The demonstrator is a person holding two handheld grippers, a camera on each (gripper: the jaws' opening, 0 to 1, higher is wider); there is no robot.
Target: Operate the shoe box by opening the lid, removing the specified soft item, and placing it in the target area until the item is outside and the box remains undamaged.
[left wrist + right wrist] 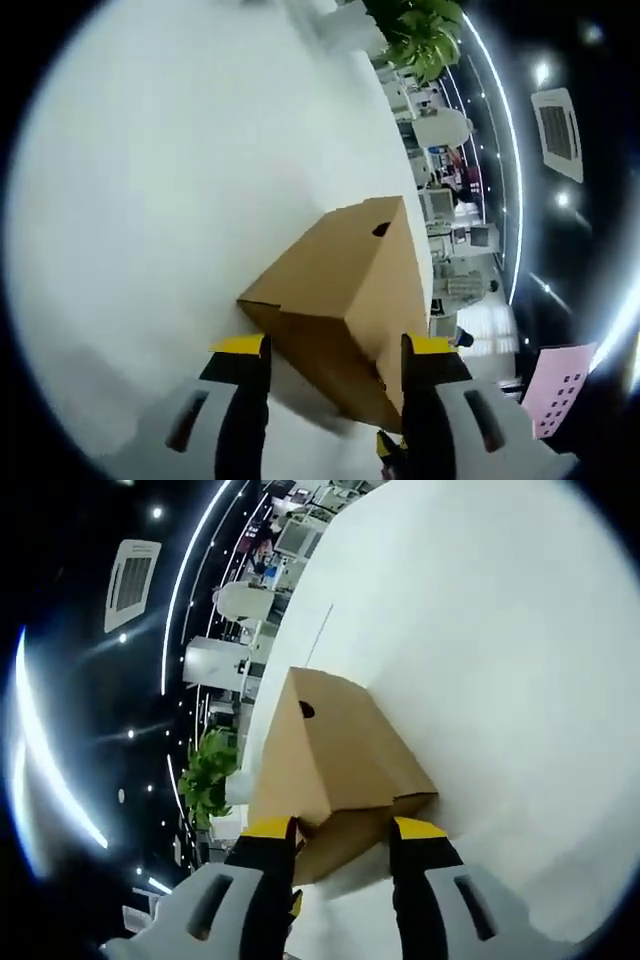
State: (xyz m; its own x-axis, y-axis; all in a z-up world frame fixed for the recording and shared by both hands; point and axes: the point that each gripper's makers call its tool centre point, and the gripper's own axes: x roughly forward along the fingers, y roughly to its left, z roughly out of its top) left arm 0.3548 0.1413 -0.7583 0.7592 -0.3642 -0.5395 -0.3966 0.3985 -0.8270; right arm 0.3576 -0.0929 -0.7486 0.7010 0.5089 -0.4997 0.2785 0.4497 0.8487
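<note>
Still starting out, with the box (345,300) lying shut on the white table (150,200), soft item unseen, and left tongs (335,350) and right tongs (340,832) straddling its corners, spread open, gripping nothing

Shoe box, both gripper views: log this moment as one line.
shoe box: brown cardboard, lid closed, on white table | left gripper: open, astride box corner | right gripper: open, astride opposite end | soft item: unseen
</note>
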